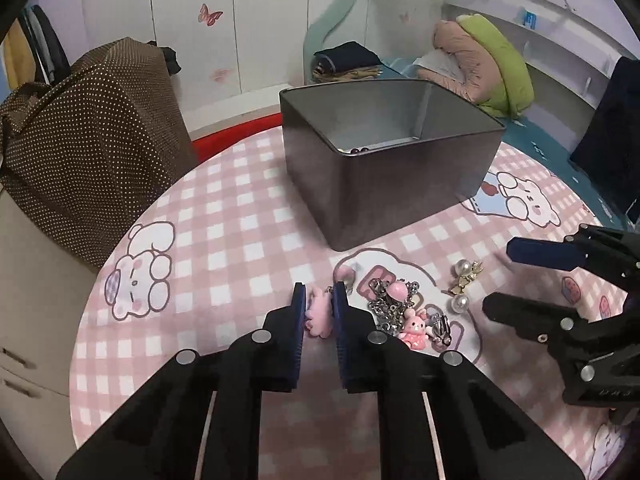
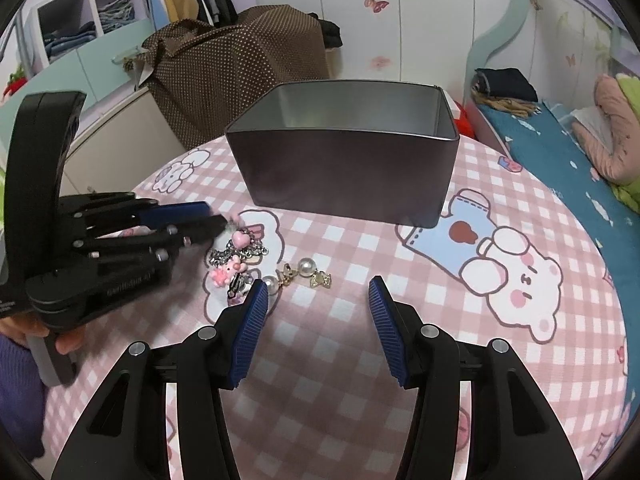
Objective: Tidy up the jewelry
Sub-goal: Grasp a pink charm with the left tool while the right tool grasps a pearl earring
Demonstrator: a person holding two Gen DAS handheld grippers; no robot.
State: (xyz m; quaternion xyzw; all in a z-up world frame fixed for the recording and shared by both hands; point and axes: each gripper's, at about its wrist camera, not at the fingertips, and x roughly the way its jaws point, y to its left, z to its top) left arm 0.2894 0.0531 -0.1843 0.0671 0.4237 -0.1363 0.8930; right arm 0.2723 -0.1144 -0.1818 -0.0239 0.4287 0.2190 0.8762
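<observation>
My left gripper (image 1: 319, 298) is shut on a pink charm (image 1: 319, 315), low over the pink checked tablecloth (image 1: 240, 240). To its right lie a silver chain with a pink heart (image 1: 394, 294), a pink bunny charm (image 1: 414, 326) and pearl earrings (image 1: 462, 284). The open grey tin box (image 1: 384, 160) stands behind them. My right gripper (image 2: 318, 294) is open and empty, just in front of the pearl earrings (image 2: 306, 270). The chain and heart (image 2: 240, 244) and the bunny charm (image 2: 228, 272) lie to its left, beside the left gripper (image 2: 208, 220).
A brown dotted bag (image 1: 92, 128) sits on a cabinet left of the round table. A bed with folded clothes and a green and pink duvet (image 1: 484, 64) lies behind and to the right. The tin (image 2: 344, 164) holds a few small items at its bottom.
</observation>
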